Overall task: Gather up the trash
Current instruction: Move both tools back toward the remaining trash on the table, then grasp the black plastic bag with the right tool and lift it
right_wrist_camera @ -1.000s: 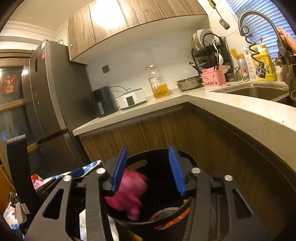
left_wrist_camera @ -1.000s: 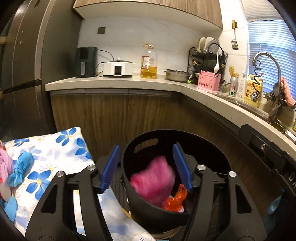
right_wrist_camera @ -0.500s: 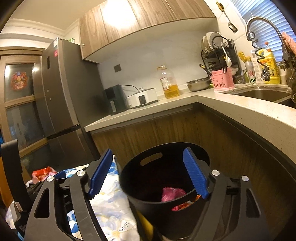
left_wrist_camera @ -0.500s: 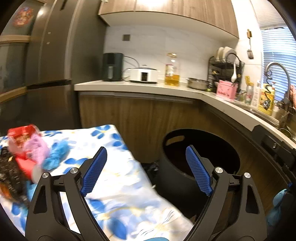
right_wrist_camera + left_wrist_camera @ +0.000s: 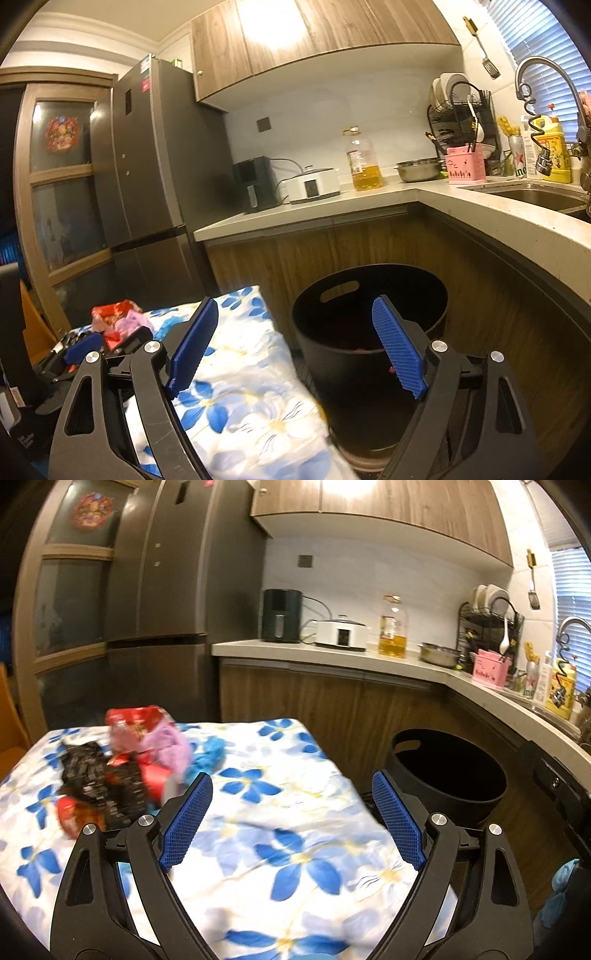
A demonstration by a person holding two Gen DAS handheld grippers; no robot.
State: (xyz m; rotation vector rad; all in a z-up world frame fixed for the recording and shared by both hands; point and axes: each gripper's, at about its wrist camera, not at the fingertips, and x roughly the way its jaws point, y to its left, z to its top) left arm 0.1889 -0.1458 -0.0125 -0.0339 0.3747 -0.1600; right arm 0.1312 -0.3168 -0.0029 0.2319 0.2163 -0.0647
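A pile of trash point(image 5: 122, 771) lies at the far left of the table with the blue-flowered cloth point(image 5: 295, 834): black, red and pink wrappers and blue bits. It also shows in the right wrist view point(image 5: 118, 323). A black bin point(image 5: 448, 779) stands on the floor right of the table, by the cabinets; it is also in the right wrist view point(image 5: 369, 339). My left gripper point(image 5: 291, 821) is open and empty above the cloth, right of the pile. My right gripper point(image 5: 295, 347) is open and empty, over the gap between table and bin.
A grey fridge point(image 5: 159, 627) stands behind the table. An L-shaped counter point(image 5: 480, 206) with wooden cabinets wraps behind and right of the bin, carrying appliances, an oil bottle point(image 5: 393, 627), a dish rack and a sink point(image 5: 535, 197).
Both grippers have opened wider and drawn back from the bin after pink trash dropped into it. The left gripper has swung left over the table, bringing the trash pile into view.
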